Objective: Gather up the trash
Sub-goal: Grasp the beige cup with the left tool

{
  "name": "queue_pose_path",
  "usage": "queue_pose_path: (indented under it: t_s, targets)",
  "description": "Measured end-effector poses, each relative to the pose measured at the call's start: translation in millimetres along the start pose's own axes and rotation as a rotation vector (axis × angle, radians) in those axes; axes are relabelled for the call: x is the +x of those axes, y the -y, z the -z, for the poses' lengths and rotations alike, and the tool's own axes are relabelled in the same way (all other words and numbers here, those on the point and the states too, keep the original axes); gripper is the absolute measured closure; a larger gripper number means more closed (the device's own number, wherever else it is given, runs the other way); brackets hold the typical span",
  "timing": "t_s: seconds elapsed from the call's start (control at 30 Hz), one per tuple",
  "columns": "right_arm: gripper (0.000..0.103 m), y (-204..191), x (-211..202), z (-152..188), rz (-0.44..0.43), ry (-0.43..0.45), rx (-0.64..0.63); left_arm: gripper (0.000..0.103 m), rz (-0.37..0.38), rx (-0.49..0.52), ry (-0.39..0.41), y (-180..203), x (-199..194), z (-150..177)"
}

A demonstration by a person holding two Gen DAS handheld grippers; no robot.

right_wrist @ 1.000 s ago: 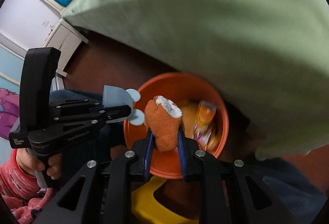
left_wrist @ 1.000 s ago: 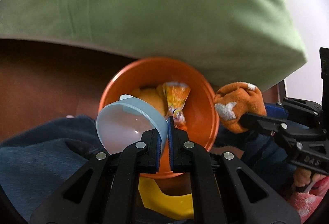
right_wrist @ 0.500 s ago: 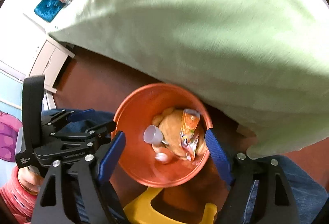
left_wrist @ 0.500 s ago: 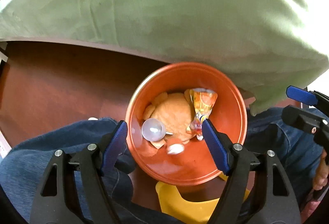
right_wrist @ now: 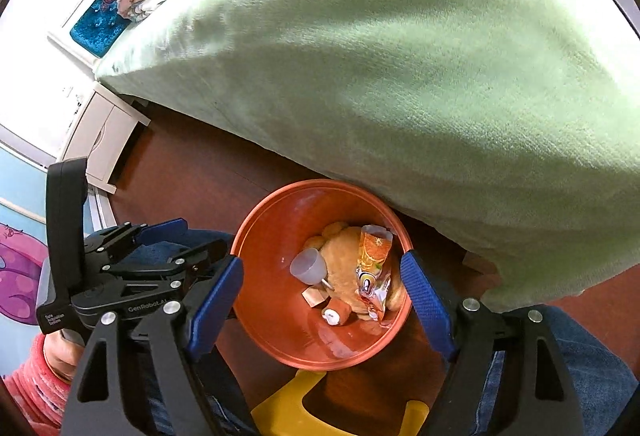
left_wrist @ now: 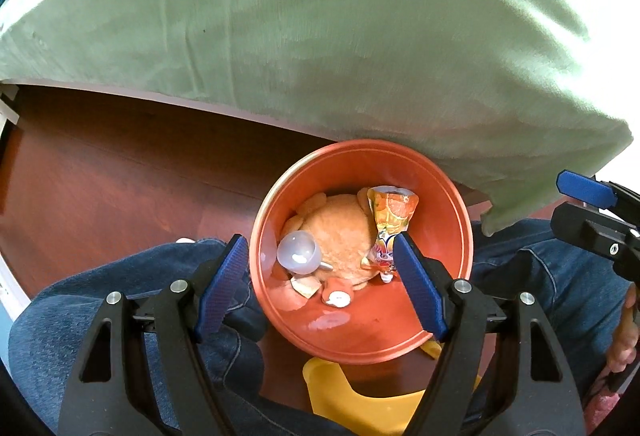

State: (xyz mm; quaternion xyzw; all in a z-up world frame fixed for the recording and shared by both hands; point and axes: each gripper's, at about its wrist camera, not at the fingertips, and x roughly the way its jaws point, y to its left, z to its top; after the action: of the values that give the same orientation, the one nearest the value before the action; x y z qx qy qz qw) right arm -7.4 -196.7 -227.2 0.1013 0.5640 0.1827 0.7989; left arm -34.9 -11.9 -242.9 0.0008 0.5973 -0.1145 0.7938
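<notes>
Trash sits in the round orange plastic bin (left_wrist: 436, 196) on the dark red-brown floor (left_wrist: 120, 176), hard against the edge of the bed under its pale green blanket (left_wrist: 320, 16). Inside, both wrist views show: a translucent pale-blue plastic cup (left_wrist: 298, 252) lying on its side, an orange-printed crinkled snack wrapper (left_wrist: 390, 220) leaning on the right wall, a small orange knitted roll with a white end (left_wrist: 337, 296) on the bin floor, a small tan scrap (left_wrist: 306, 286) beside it, all resting on or against a larger soft orange-tan mass (left_wrist: 340, 232) whose identity I cannot make out from here. Left gripper (left_wrist: 320, 284) hangs above the bin, its blue-padded jaws spread wide to either side of the rim, nothing between them. Right gripper (right_wrist: 320, 300) likewise: jaws wide apart, empty, aimed down into the bin. A yellow plastic stool (right_wrist: 288, 404) and the person's blue-jeaned legs (left_wrist: 120, 300) lie below the bin. Judgement: these pieces count as collected. No loose trash shows on the visible floor or blanket, but much of the room is out of view, so what is left cannot be settled.
</notes>
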Motion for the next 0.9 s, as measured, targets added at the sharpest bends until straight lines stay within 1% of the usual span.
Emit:
queue_pose_path:
  t_s: [0.1,0.2,0.33,0.47,0.57,0.67,0.7,0.77,0.83,0.9]
  targets:
    - [0.024,-1.5,-5.3,-1.4,0.003,0.016,-0.008,0.03,0.008,0.004,0.018,0.8,-8.4,-3.8]
    - [0.023,-3.4,-16.1,-5.0,0.001,0.051,-0.012,0.03,0.025,0.014,0.059,2.7,-22.4,-12.0]
    - [0.022,-6.2,-32.8,-12.8,-0.01,0.103,-0.017,0.03,0.06,0.007,0.152,-0.9,-50.7,-33.8]
    - [0.021,-10.7,-45.7,-18.4,-0.023,0.147,-0.031,0.03,0.078,-0.009,0.238,-7.5,-75.3,-65.8]
    - [0.021,-14.6,-53.0,-20.9,-0.032,0.173,-0.047,0.03,0.094,-0.033,0.289,-15.9,-92.7,-99.6]
    - [0.02,-19.9,-56.5,-21.9,-0.028,0.193,-0.074,0.03,0.143,-0.1,0.357,-31.0,-109.1,-144.8]
    - [0.02,-21.5,-56.8,-22.2,-0.024,0.199,-0.082,0.03,0.158,-0.123,0.37,-36.4,-110.7,-156.0]
    - [0.02,-23.7,-56.6,-23.6,-0.02,0.203,-0.096,0.03,0.19,-0.178,0.393,-48.1,-114.1,-189.5]
    - [0.02,-24.3,-54.5,-25.4,-0.017,0.207,-0.103,0.03,0.194,-0.219,0.405,-56.1,-114.2,-218.3]
    - [0.02,-24.4,-53.3,-27.6,-0.016,0.208,-0.102,0.03,0.2,-0.253,0.399,-58.5,-111.6,-248.8]
